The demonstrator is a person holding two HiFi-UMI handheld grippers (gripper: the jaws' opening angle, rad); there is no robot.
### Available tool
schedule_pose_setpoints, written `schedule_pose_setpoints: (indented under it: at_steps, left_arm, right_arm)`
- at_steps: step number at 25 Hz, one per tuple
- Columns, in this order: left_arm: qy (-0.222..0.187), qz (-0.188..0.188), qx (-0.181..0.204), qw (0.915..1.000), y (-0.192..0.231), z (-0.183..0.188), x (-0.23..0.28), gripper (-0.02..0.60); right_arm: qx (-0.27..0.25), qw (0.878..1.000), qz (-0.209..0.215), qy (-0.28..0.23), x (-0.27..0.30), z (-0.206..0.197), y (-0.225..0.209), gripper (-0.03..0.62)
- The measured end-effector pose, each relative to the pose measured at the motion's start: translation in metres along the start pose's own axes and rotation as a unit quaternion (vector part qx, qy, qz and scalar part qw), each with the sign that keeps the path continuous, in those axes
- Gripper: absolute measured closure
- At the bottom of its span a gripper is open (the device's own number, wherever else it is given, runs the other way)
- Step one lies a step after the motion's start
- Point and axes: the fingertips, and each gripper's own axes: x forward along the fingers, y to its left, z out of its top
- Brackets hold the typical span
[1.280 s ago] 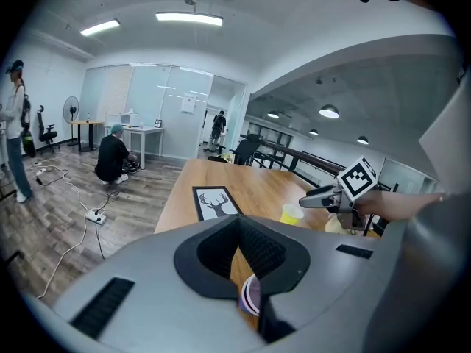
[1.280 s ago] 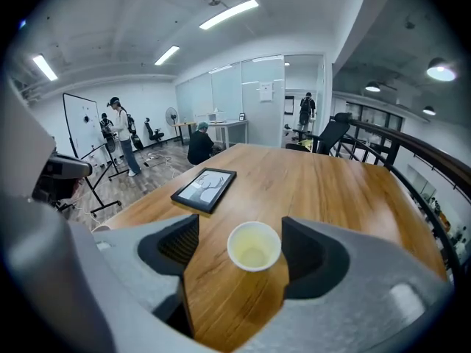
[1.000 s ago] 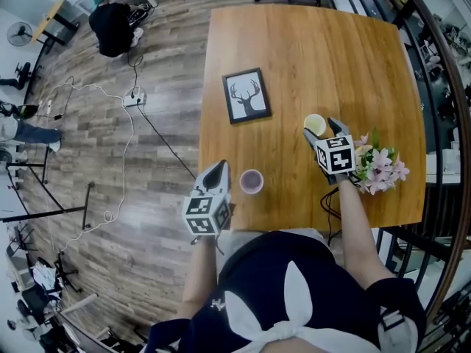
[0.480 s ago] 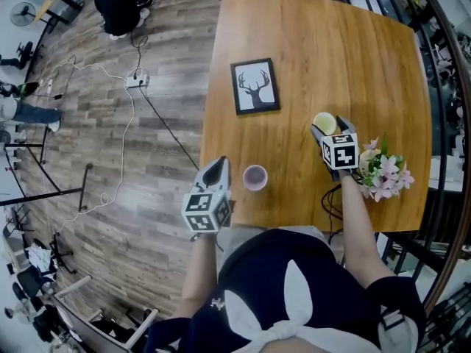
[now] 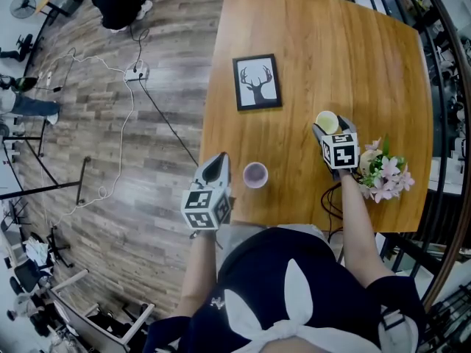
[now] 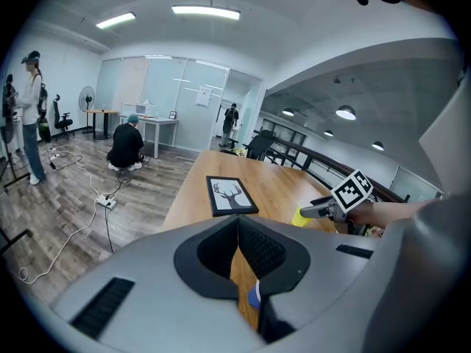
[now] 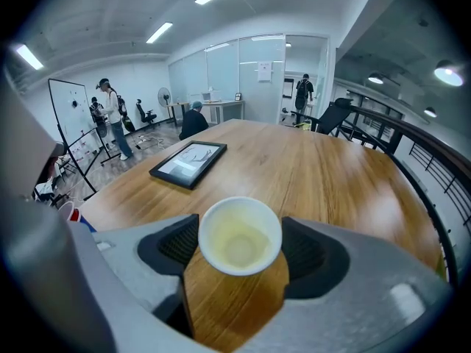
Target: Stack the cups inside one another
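Little is displaced since a second ago; yellow cup point(image 7: 241, 235) is gripped by right gripper point(image 5: 329, 126); left gripper point(image 5: 218, 162) is closed, empty; purple cup point(image 5: 255, 175) is not yet nested.

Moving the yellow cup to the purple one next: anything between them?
Nothing visible: only bare table between the yellow cup, in the right gripper, and the purple cup. The deer picture lies off that line.

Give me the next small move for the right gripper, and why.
Probably lift the yellow cup straight up off the table. The right gripper has its fingers against both sides of the cup, and the purple cup it must nest with stands apart, nearer the left gripper, so it needs clearance to travel.
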Motion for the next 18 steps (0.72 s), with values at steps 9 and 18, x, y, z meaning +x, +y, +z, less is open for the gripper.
schedule_pose_setpoints:
  at_steps: [9,18]
  left_arm:
    - [-0.004,0.001,-0.001,1.0,0.0,0.0,-0.003,0.563]
    - [-0.02,-0.002,0.0,0.9998,-0.002,0.008,-0.014,0.563]
  right_arm:
    - [-0.01,1.0,0.002,-0.004,-0.006,0.004,0.0,0.249]
    - [-0.031,0.999,0.015,-0.039,-0.038,0.034,0.012,0.249]
